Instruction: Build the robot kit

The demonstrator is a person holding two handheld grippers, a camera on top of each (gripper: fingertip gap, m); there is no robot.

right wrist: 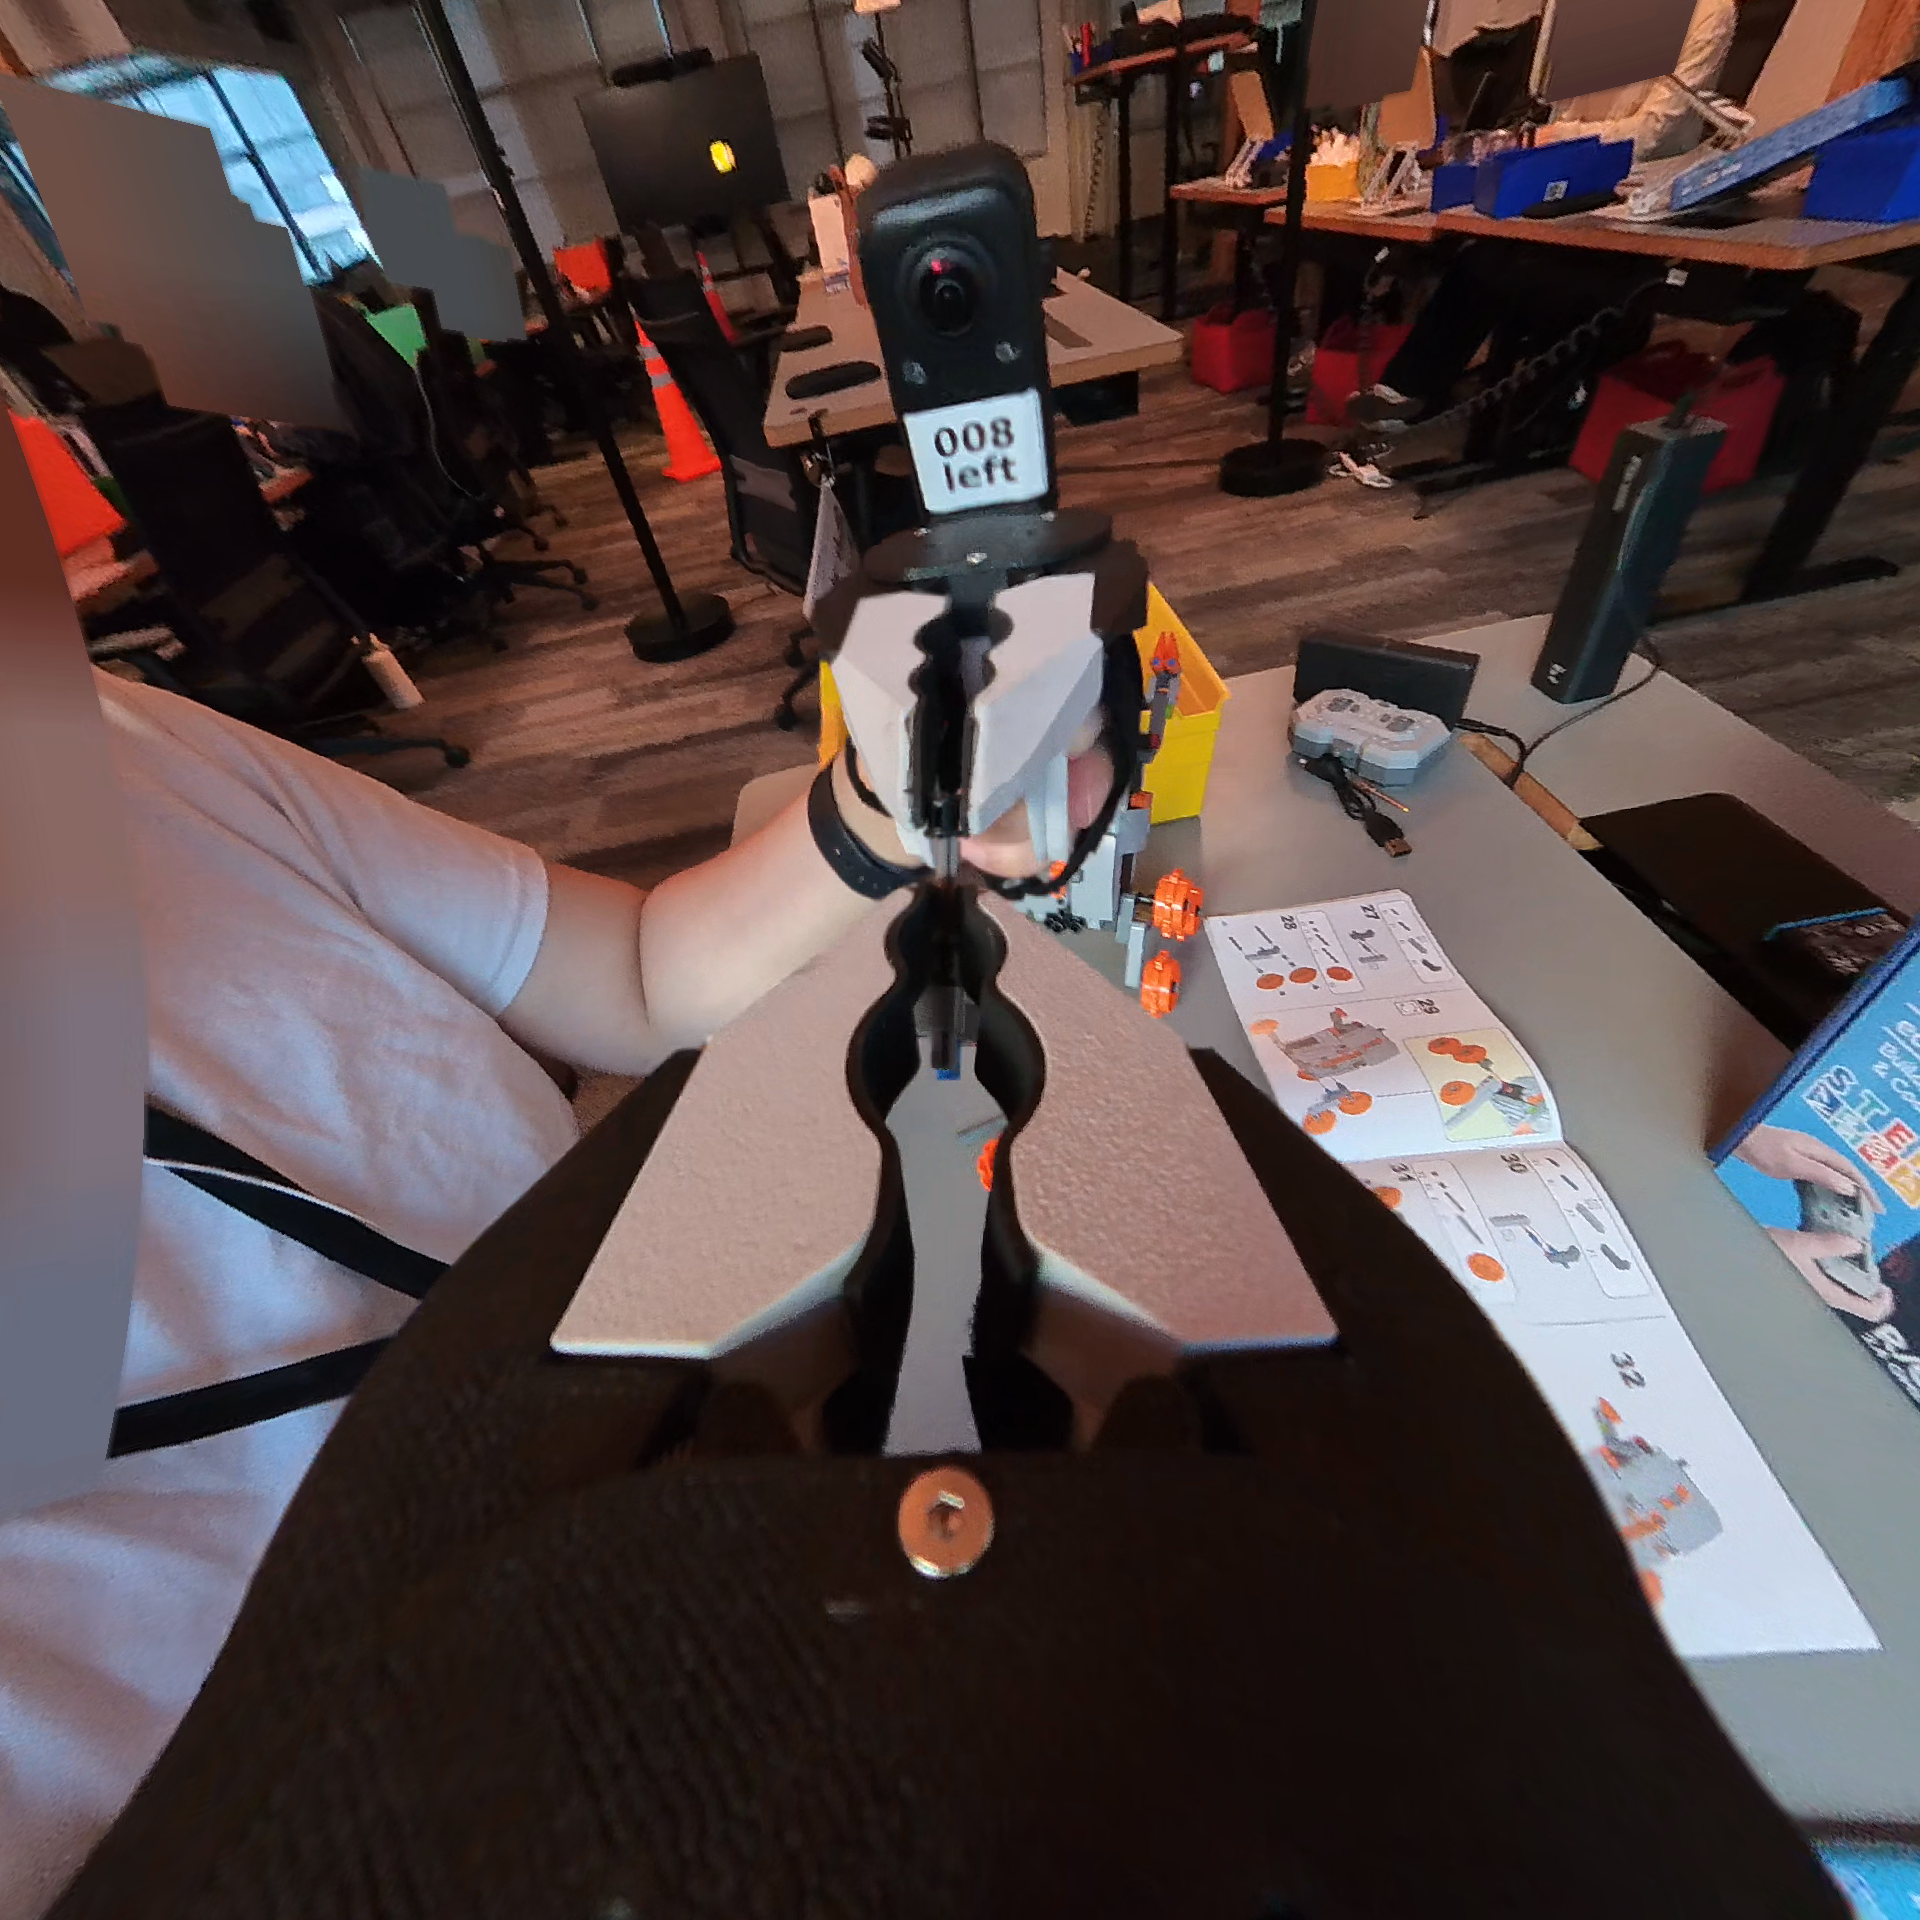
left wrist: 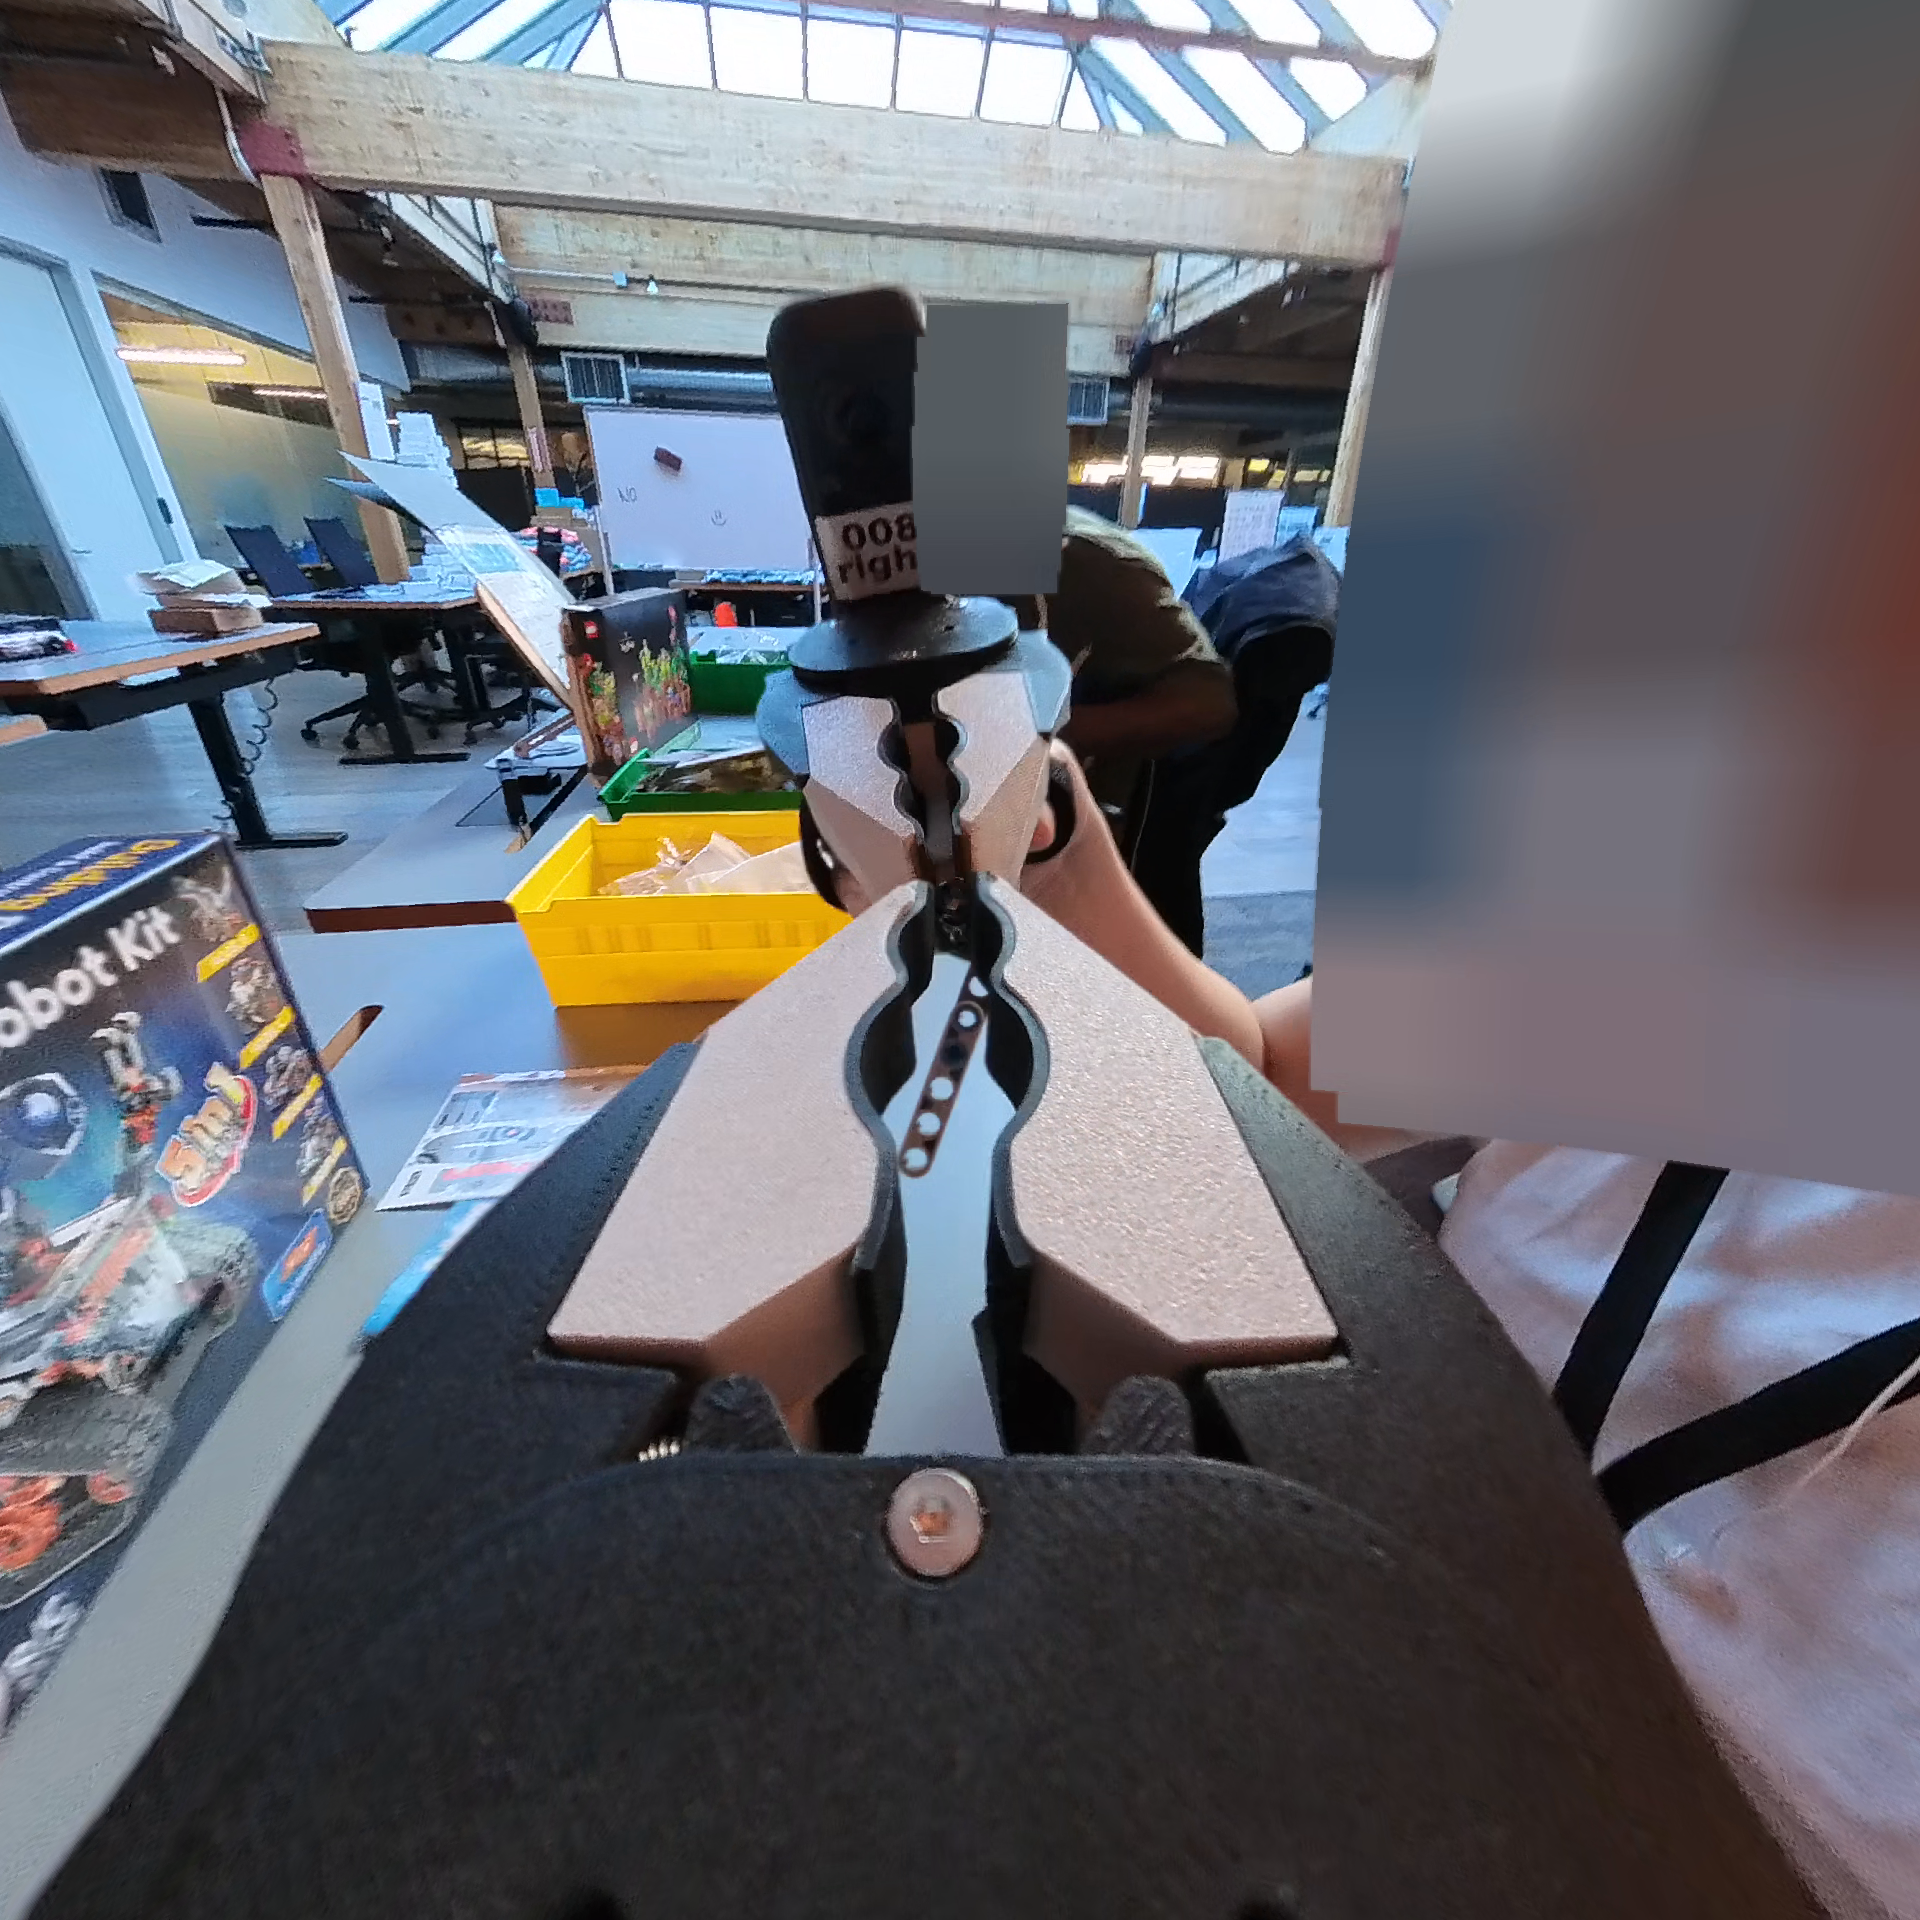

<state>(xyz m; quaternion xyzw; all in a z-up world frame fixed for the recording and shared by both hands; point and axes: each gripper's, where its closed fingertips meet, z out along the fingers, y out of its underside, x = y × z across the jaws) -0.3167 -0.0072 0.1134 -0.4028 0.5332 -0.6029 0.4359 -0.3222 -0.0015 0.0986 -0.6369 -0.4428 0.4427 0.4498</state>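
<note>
My left gripper (left wrist: 951, 902) is shut on a black beam with a row of holes (left wrist: 943, 1086), which runs back between its fingers. My right gripper (right wrist: 940, 899) is shut on a small dark piece with a blue end (right wrist: 945, 1034). The two grippers face each other tip to tip above the table, and the held pieces meet at the tips. The right gripper (left wrist: 938, 831) shows opposite in the left wrist view, and the left gripper (right wrist: 940, 821) shows opposite in the right wrist view. A person's hands hold both grippers.
A grey and orange part-built model (right wrist: 1138, 914) stands just behind the left gripper, by a yellow bin (left wrist: 665, 935). An open instruction booklet (right wrist: 1455, 1143), a grey control unit (right wrist: 1371, 727) and a blue box (right wrist: 1849, 1195) lie to the right. A kit box (left wrist: 135, 1143) stands at the left. Both grippers' tips are close together, under 4 cm apart.
</note>
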